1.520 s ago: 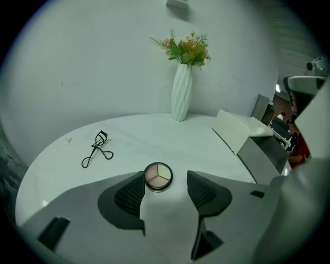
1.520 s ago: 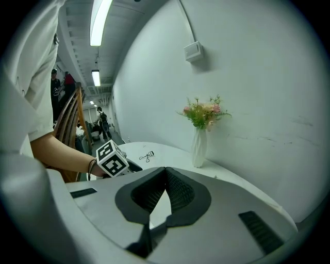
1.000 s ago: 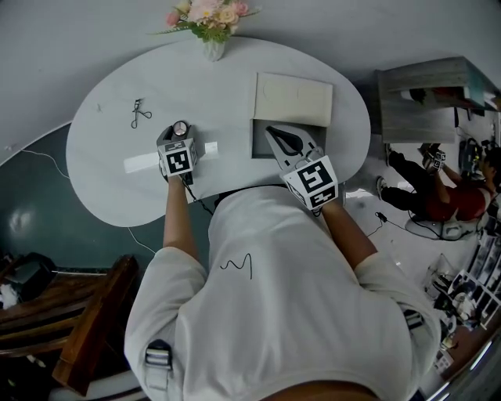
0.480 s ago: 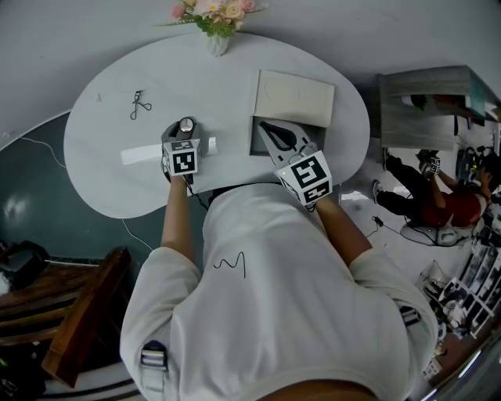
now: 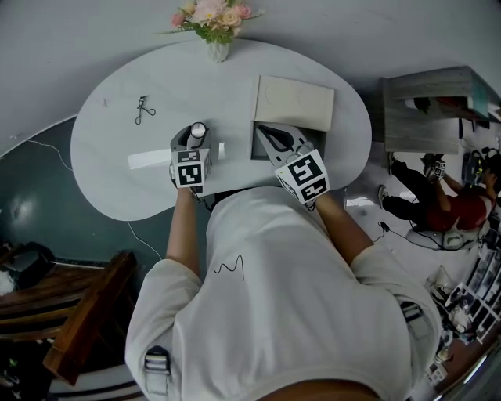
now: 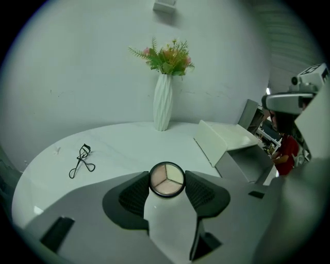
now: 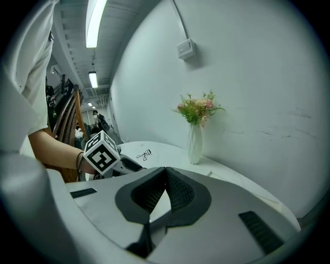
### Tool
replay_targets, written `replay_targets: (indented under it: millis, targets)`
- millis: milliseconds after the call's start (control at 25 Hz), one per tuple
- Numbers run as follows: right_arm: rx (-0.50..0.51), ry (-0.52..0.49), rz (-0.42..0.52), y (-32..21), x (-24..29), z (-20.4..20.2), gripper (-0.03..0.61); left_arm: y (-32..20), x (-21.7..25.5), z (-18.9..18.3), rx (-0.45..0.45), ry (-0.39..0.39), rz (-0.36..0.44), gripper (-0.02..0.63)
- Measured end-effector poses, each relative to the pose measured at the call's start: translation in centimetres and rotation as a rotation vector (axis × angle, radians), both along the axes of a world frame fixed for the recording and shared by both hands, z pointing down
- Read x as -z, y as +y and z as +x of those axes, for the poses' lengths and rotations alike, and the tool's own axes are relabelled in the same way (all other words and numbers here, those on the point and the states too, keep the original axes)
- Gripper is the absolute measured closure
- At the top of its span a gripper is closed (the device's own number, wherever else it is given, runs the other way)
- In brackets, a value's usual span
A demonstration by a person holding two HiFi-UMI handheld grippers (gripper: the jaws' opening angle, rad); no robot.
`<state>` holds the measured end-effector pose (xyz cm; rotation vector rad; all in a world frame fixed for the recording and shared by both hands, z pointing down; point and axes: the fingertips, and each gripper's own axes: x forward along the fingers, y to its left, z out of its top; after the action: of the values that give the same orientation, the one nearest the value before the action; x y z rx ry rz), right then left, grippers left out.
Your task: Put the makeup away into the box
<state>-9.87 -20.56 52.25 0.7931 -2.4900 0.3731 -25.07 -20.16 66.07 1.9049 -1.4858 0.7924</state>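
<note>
A round compact [image 6: 166,180] with three pale shades sits pinched between the pads of my left gripper [image 5: 197,131], held a little above the white table [image 5: 117,180]. The open white box [image 5: 261,146] stands to its right, its lid [image 5: 294,102] folded back. My right gripper [image 5: 268,131] hovers over the box's open tray; its jaws are shut with nothing between them, the tips meeting in the right gripper view [image 7: 166,172]. A black eyelash curler [image 5: 142,110] lies at the far left of the table, also visible in the left gripper view [image 6: 81,160].
A white vase of flowers [image 5: 214,22] stands at the table's far edge. A long white strip [image 5: 150,160] lies left of my left gripper. A grey cabinet [image 5: 427,106] and a seated person [image 5: 446,207] are to the right; a wooden chair [image 5: 86,321] is behind left.
My left gripper has closed on the compact, lifted it off the table and shifted slightly right toward the box. The right gripper has stayed over the box.
</note>
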Motion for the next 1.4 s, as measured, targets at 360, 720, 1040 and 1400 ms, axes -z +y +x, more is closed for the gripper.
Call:
replay_targets:
  millis: [360, 720, 1040, 1400]
  targets:
    - [-0.022, -0.025, -0.001, -1.2, 0.0, 1.4, 0.580, -1.2, 4.4, 3.9, -0.076, 0.024, 0.062, 0.383]
    - [-0.040, -0.037, -0.024, -2.2, -0.7, 4.5, 0.580, -1.3, 6.3, 9.7, -0.189, 0.058, 0.069, 0.383]
    - [-0.055, -0.061, -0.039, -2.5, -1.2, 7.4, 0.580, -0.3, 6.1, 13.8, -0.243, 0.050, 0.038, 0.383]
    - [-0.052, -0.045, -0.099, -2.2, -3.5, 12.3, 0.580, 0.4, 4.9, 19.0, -0.285, 0.031, -0.014, 0.383]
